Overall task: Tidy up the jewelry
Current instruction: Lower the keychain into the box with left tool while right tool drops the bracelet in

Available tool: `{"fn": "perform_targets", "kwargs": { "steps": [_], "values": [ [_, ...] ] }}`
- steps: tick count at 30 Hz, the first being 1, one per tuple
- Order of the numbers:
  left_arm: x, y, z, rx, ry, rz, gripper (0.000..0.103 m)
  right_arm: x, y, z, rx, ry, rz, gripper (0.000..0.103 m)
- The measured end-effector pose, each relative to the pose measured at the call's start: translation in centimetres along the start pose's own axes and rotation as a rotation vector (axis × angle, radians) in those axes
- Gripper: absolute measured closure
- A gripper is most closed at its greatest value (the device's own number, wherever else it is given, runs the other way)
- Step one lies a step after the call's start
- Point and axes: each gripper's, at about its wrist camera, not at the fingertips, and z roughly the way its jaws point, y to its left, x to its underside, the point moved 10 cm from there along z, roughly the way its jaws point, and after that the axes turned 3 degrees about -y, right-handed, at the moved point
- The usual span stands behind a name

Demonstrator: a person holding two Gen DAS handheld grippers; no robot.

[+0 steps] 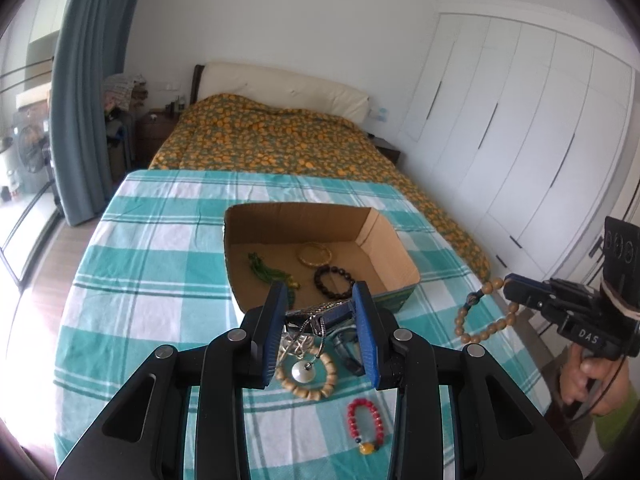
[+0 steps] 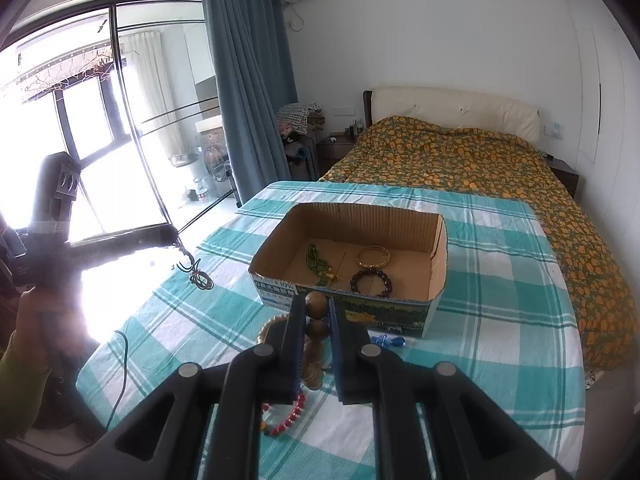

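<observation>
**Two grippers lifted, each with jewelry, over a half-filled box**

One bed (image 1: 280, 136) in an orange-flowered cover stands behind one surface (image 1: 160, 232) spread with teal-and-white check cloth. On that surface sits one open cardboard box (image 1: 394, 240), and in it lie three pieces: a gold bangle (image 1: 314, 255), a dark bead bracelet (image 1: 333, 282) and a green strand (image 1: 268, 272).

There are two grippers, each in a hand. The left gripper (image 1: 320, 324) is clamped on a silver metal piece (image 1: 316, 312), with a thin chain (image 1: 298, 344) dangling from it to a round silver pendant (image 1: 303, 371). The right gripper (image 2: 316, 320) is closed tight on one tan bead bracelet (image 1: 480, 312), large round wooden beads on a loop that hangs free off the surface's right edge.

Still loose on the cloth, near the box's front wall: one pale bead bracelet (image 1: 320, 384), one red bead bracelet (image 1: 364, 424) with a yellow bead, one dark band (image 1: 346, 354) and one small blue piece (image 2: 390, 341).
</observation>
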Motion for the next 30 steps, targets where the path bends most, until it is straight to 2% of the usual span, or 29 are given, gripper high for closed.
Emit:
{"fn": "perform_targets", "kwargs": {
  "steps": [4,7,16,19,20,21,22,23,26,30],
  "values": [
    [-1.8,1.1,4.0,-0.017,0.04,-0.001,0.07,-3.2,-1.6,4.0,0.027,0.017,-0.017,0.091],
    [-2.3,1.9,7.3,-0.041,0.074,0.008,0.069,-4.4,-3.1,7.7,0.064,0.053,-0.037,0.091],
    [-1.0,3.7,15.2,-0.105,0.167,0.03,0.069,-2.2,-6.8,16.6,0.053,0.188,0.022,0.09],
    [0.2,4.2,16.6,-0.145,0.193,0.056,0.067,-1.3,-9.2,17.9,0.148,0.192,0.037,0.088],
    [0.6,4.3,16.6,-0.16,0.194,0.061,0.059,-1.1,-10.2,18.0,0.203,0.189,0.033,0.084],
    [0.8,4.6,16.4,-0.18,0.191,0.063,0.05,-1.1,-11.1,17.7,0.245,0.177,0.034,0.071],
    [0.9,4.8,15.9,-0.202,0.179,0.061,0.03,-1.0,-11.6,17.0,0.268,0.157,0.039,0.059],
    [1.0,5.1,15.1,-0.218,0.155,0.06,0.018,-1.1,-11.9,16.2,0.283,0.135,0.046,0.056],
    [1.2,5.7,12.4,-0.257,0.098,0.067,0.009,-0.6,-11.7,13.6,0.288,0.094,0.037,0.055],
    [3.5,6.1,8.8,-0.288,0.093,0.065,0.009,1.5,-10.0,9.7,0.283,0.062,0.0,0.048]
  ]
}}
